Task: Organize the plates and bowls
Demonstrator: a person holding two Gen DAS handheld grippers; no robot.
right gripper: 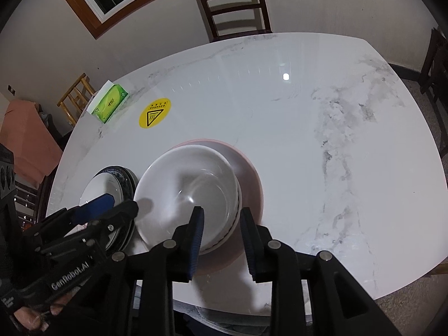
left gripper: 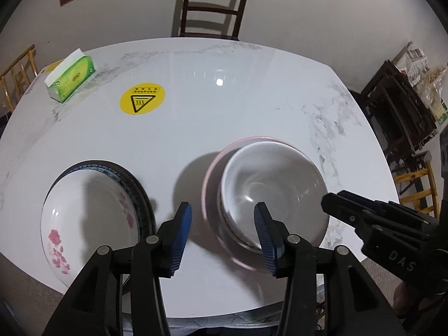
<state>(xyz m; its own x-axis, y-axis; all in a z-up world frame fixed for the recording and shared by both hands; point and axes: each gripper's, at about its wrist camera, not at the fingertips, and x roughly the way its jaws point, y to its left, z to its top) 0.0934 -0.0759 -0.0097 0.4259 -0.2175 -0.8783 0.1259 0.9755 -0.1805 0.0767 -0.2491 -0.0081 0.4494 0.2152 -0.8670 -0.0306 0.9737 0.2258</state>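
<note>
Both wrist views look steeply down, close over the table (left gripper: pixel 252 98), sharing it.

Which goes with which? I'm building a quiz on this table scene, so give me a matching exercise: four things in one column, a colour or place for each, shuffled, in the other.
Things:
1. tissue box
2. round sticker
3. white bowl
4. flowered plate

Descriptions:
A. yellow, with a warning triangle
B. sits on a pink plate
C. green, at the table's far left corner
D. on top of a dark-rimmed stack

Pairs: 1-C, 2-A, 3-B, 4-D
</note>
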